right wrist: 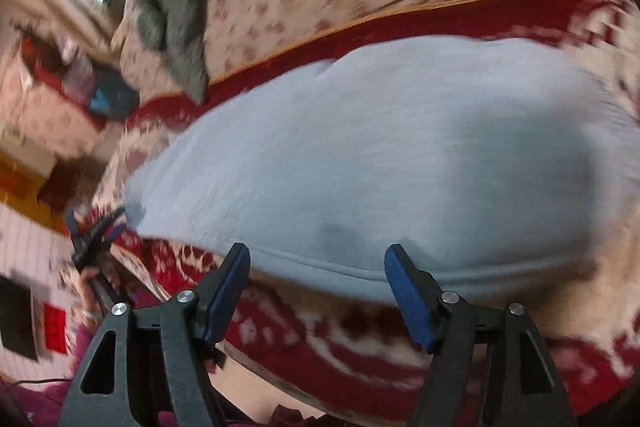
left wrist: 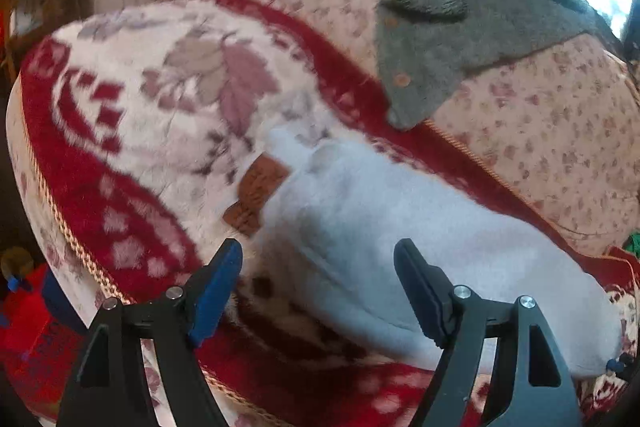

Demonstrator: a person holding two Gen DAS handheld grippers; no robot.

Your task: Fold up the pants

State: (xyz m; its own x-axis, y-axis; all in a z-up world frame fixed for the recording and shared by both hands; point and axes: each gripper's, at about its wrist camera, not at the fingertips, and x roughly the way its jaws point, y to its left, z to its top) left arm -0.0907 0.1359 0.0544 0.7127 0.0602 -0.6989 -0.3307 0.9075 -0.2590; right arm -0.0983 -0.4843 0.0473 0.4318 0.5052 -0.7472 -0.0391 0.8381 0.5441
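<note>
Pale blue-grey soft pants (left wrist: pixel 420 239) with brown label patch (left wrist: pixel 256 195); plush blanket (left wrist: pixel 132 107) deep red and cream, mauve leaf motif, orange corded edge; beige sheet (left wrist: pixel 540 131) with small pink-red sprigs; fuzzy grey-green buttoned garment (left wrist: pixel 452 27); blue-padded black gripper fingers (left wrist: pixel 218 291).

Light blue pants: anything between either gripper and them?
Nothing visible. The light blue pants lie flat on the red-and-white blanket, directly ahead of the open left gripper and open right gripper. The grey cardigan lies apart, farther back.
</note>
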